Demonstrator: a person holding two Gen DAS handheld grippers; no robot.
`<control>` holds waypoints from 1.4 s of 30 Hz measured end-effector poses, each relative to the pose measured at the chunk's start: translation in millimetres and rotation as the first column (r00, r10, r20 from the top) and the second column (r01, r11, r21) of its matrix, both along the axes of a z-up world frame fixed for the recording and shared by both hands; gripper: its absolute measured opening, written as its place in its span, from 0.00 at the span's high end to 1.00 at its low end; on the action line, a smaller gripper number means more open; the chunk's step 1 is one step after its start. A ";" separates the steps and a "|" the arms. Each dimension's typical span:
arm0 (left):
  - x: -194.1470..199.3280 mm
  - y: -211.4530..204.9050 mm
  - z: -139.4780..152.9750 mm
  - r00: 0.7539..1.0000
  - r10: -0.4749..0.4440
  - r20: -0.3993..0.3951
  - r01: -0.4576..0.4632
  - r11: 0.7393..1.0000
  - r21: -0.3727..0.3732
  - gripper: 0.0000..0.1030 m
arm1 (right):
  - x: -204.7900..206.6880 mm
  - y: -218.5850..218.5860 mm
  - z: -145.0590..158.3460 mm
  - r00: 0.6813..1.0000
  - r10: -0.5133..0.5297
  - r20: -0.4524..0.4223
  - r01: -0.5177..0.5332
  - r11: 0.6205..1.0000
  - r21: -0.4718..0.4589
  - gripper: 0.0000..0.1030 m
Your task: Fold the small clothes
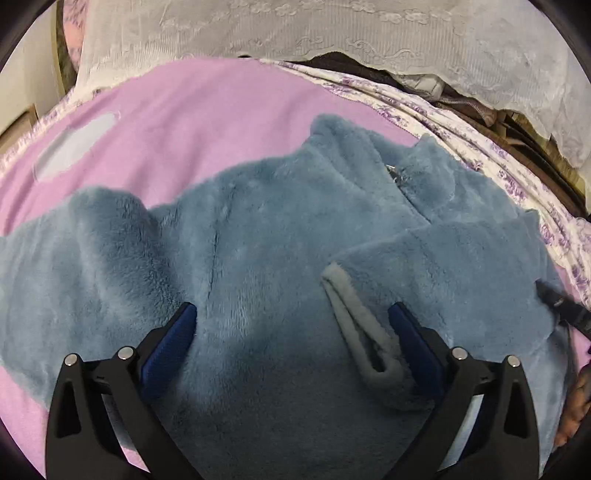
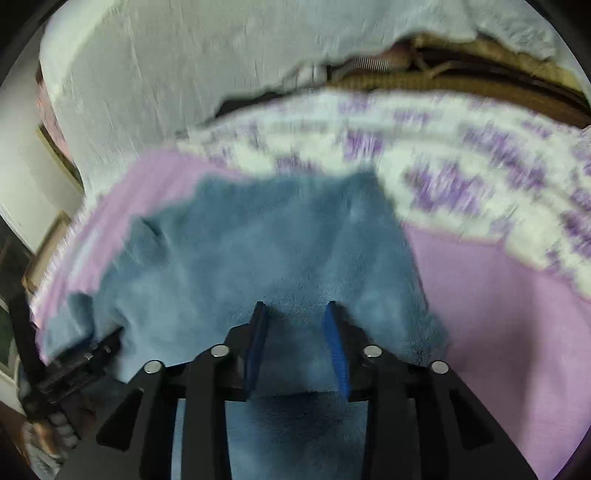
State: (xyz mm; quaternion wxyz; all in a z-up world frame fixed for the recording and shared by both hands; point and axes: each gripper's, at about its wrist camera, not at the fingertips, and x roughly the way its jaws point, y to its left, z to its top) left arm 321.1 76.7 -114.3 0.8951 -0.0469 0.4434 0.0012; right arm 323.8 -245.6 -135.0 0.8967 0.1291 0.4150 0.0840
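A small blue fleece jacket [image 1: 258, 221] lies spread on a pink blanket [image 1: 184, 122]. Its zip pull [image 1: 397, 175] shows near the collar, and one sleeve is folded across the body with its grey cuff [image 1: 354, 325] lying between my left fingers. My left gripper [image 1: 291, 308] hovers open and wide over the jacket's middle, holding nothing. In the blurred right wrist view the right gripper [image 2: 295, 306] stands narrowly open over the jacket [image 2: 258, 240], with fleece between the blue pads [image 2: 334, 332], which do not press on it. Its dark tip [image 1: 554, 299] shows at the jacket's right edge.
A white sheet with purple flowers [image 1: 480, 147] borders the blanket on the right. White lace cloth [image 1: 332, 29] hangs behind, with brown woven furniture [image 2: 443, 81] under it. A hand [image 2: 55, 424] with the other gripper sits at the lower left of the right wrist view.
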 end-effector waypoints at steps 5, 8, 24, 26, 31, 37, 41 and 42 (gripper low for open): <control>-18.5 31.4 12.9 0.999 0.020 0.045 -0.012 0.985 -0.172 0.04 | -31.8 -1.7 24.7 0.994 -0.003 0.106 0.002 1.000 0.007 0.65; -44.2 61.2 24.3 0.994 0.068 0.083 -0.050 0.978 -0.202 0.04 | -29.7 6.7 8.4 0.999 0.025 0.033 -0.024 0.999 -0.022 0.51; -142.3 284.6 17.8 0.849 0.528 0.017 -0.455 0.747 -0.485 0.05 | -93.3 -38.5 22.3 0.973 -0.120 0.198 0.074 0.971 0.227 0.47; -129.7 284.0 18.7 0.858 0.514 0.022 -0.438 0.752 -0.492 0.05 | -89.6 -41.5 15.2 0.977 -0.131 0.171 0.085 0.964 0.250 0.47; -114.0 311.4 -4.1 0.824 0.564 -0.059 -0.476 0.632 -0.612 0.15 | -83.1 -58.0 -2.3 0.981 -0.168 0.094 0.121 0.918 0.379 0.47; -110.1 329.3 -13.1 0.781 0.620 -0.071 -0.514 0.576 -0.636 0.51 | -82.0 -59.0 -6.4 0.982 -0.169 0.084 0.122 0.909 0.398 0.46; -108.3 331.9 -17.6 0.781 0.619 -0.082 -0.513 0.560 -0.650 0.82 | -81.5 -58.1 -6.7 0.982 -0.168 0.083 0.122 0.909 0.397 0.46; -107.9 331.7 -18.8 0.786 0.612 -0.086 -0.507 0.558 -0.657 0.91 | -81.6 -57.9 -6.5 0.982 -0.169 0.083 0.122 0.909 0.398 0.46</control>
